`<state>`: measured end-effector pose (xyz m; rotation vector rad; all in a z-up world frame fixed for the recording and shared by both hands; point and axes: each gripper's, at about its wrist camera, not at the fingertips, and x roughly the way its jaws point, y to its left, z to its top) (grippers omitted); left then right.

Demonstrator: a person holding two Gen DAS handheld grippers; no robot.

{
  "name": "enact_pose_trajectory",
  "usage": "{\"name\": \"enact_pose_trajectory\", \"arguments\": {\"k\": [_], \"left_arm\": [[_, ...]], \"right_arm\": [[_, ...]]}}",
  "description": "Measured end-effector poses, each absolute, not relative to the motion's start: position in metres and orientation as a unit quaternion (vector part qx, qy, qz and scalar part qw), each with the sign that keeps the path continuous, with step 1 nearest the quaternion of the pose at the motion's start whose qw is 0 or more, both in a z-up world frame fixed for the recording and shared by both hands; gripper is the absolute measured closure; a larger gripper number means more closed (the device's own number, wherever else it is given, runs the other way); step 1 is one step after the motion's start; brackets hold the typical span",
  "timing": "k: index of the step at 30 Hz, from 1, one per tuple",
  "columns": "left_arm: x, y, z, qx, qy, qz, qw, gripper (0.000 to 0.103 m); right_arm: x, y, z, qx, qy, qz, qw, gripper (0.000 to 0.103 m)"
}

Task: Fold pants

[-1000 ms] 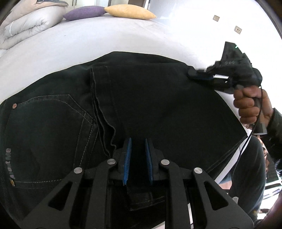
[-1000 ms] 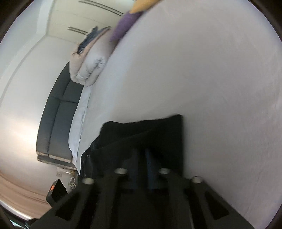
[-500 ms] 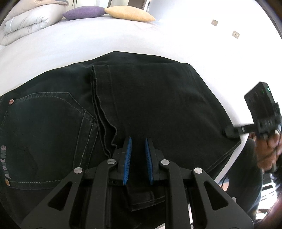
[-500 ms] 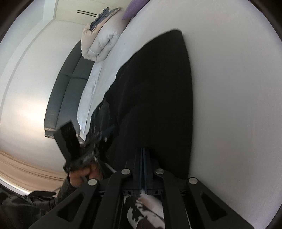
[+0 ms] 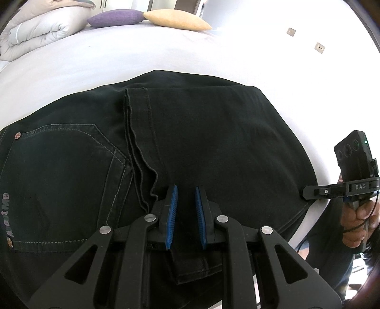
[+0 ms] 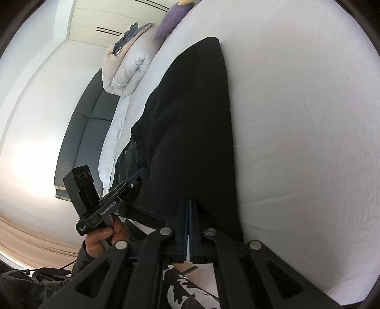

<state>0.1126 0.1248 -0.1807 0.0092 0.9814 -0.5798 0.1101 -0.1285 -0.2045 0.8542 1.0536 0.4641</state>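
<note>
Black pants lie folded on the white bed, back pocket at the left. My left gripper sits over the near edge of the pants, its blue pads apart with dark cloth between them. My right gripper touches the pants' right near corner. In the right wrist view the pants stretch away and my right gripper is shut at their near edge; whether cloth is pinched there is unclear. The left gripper also shows in that view.
A folded duvet, a purple cushion and a yellow cushion lie at the bed's far end. A dark sofa stands beyond the bed. The bed edge runs close by the right gripper.
My right gripper moved from the far right corner of the pants to the near right corner at the bed edge. My left gripper stayed in place.
</note>
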Motion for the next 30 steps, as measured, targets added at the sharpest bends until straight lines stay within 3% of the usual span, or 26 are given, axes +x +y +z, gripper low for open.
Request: {"name": "enact_pose_trajectory", "arguments": {"k": [20,27,30], "left_arm": [[0.108,0.115,-0.179,0.026,0.457,-0.26,0.85,0.087],[0.107,0.112,-0.178,0.026,0.456,-0.257,0.852,0.087],[0.104,0.112,-0.173,0.026,0.455,-0.253,0.854,0.087]], "right_arm": [[0.074,-0.133,-0.179,0.366,0.483,0.146,0.782,0.102],[0.069,-0.129,-0.146,0.352,0.462,0.134,0.803,0.064],[0.081,-0.116,-0.132,0.343,0.451,0.153,0.81,0.061]]}}
